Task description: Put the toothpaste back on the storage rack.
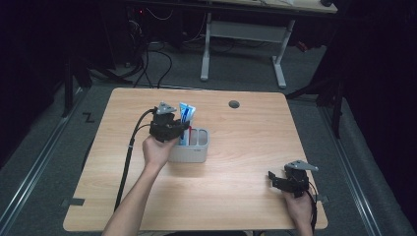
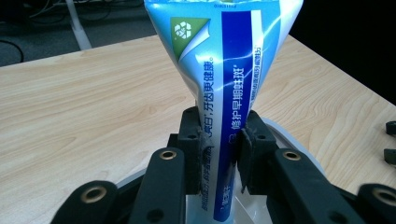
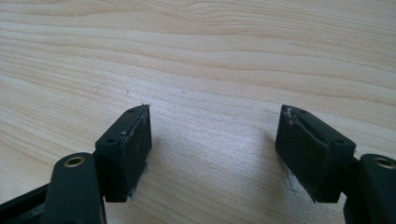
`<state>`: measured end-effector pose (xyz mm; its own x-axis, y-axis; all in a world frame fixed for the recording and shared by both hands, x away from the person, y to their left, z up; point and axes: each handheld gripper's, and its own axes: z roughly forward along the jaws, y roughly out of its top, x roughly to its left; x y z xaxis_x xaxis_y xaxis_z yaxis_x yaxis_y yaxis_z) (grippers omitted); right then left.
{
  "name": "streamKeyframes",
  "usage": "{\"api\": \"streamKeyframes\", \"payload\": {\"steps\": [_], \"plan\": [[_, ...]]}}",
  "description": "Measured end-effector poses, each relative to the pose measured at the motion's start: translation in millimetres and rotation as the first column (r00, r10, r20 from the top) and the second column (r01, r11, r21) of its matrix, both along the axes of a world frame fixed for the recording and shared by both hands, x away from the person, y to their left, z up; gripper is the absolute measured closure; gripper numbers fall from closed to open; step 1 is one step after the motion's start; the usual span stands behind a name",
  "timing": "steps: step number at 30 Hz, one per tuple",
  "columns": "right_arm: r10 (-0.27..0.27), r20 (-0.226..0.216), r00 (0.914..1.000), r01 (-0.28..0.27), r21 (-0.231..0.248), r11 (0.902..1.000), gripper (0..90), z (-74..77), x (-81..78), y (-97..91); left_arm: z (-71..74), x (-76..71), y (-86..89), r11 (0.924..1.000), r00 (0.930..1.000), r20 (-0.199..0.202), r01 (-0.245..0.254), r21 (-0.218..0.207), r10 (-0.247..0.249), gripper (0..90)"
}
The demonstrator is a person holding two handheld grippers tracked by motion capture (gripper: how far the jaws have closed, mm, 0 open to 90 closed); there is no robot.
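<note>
Holding the toothpaste tube (image 2: 224,79) tight, my left hand-held gripper (image 2: 219,154) is squeezing it near its lower part, with one black pad on each side and the tube pinched flat between them. The tube is standing upright with its wide flat end on top. From the high view, the tube (image 1: 187,114) is poking up out of the left part of a grey holder box (image 1: 194,151), which is sitting near the middle of the wooden counter (image 1: 246,196). My left hand-held gripper (image 1: 178,129) is right at the top edge of that box.

I am thinking the tube is either going into the box or coming out of it; I cannot tell which from these pictures. Its bottom end is hidden behind the jaws and the white rim of the box, so I cannot tell if it is resting on the box floor. There is also something red in the box beside the tube, too small to name.

My right hand-held gripper (image 1: 287,181) is resting low over the near right corner of the counter, well apart from the box. Its jaws are standing wide apart with nothing between them, just bare wood under them. It is not helping yet.

What is left, I am guessing, is to finish moving the tube and let go.
</note>
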<state>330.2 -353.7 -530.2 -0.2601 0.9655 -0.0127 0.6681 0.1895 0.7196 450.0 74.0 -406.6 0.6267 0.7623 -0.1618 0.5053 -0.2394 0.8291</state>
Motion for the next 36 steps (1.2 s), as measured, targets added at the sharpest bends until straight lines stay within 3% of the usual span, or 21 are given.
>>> {"api": "streamKeyframes", "payload": {"steps": [21,36], "plan": [[-0.002,-0.001,1.0000,0.002,0.000,1.0000,27.0,0.0,-0.1,0.1,-12.5,-2.9,0.7,0.9996,0.9998,-0.020,-0.002,0.028,0.003,73.4],[-0.001,-0.001,1.0000,0.001,0.000,1.0000,27.0,0.0,-0.1,0.1,-13.8,-6.2,6.5,0.9996,0.9997,-0.013,-0.018,0.020,0.018,71.1]]}}
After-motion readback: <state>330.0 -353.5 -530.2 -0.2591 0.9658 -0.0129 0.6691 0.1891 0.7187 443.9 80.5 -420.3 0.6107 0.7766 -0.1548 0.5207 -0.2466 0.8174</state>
